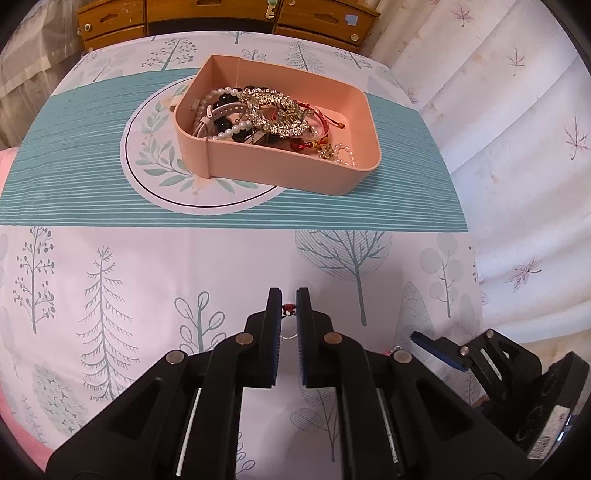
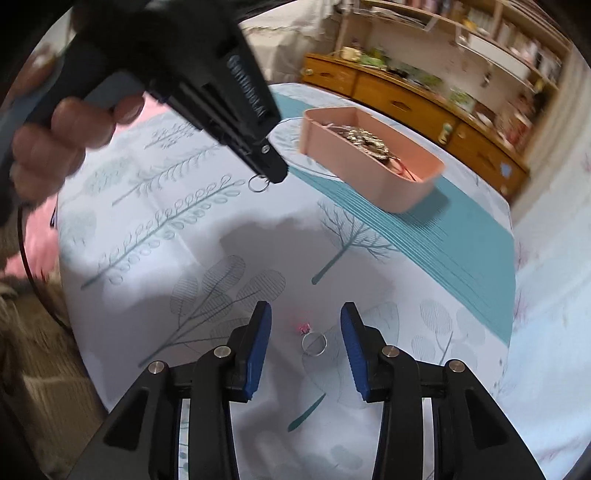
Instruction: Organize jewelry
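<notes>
Your left claw [image 1: 289, 308] is pinched on a small ring with a red stone [image 1: 289, 308], the stone caught between the pads and the thin silver band hanging just below them; from the right wrist view that same band dangles under the left claw's tip, clear of the bench [image 1: 147, 266]. Your right claw [image 2: 306, 334] stands open, and a second ring [image 2: 314, 343] with a pink-red stone lies flat on the tree-print cloth between its two fingers, a little nearer the right finger than the left, stone toward the far side; no pad touches it. So the right claw is by far the nearer to that ring: it needs only to come down and close, and a thin band lying flat will likely want the pads low against the cloth. Farther off, across the teal striped band of the cloth, sits the pink tray [image 1: 229, 162], already heaped with pearl strands, dark beads, a gold rhinestone piece and red cord bracelets. From the left claw the tray lies straight ahead, well apart, so the held ring's carry looks like a plain forward reach. Beyond the bench stands a wooden drawer chest [image 1: 317, 26].
</notes>
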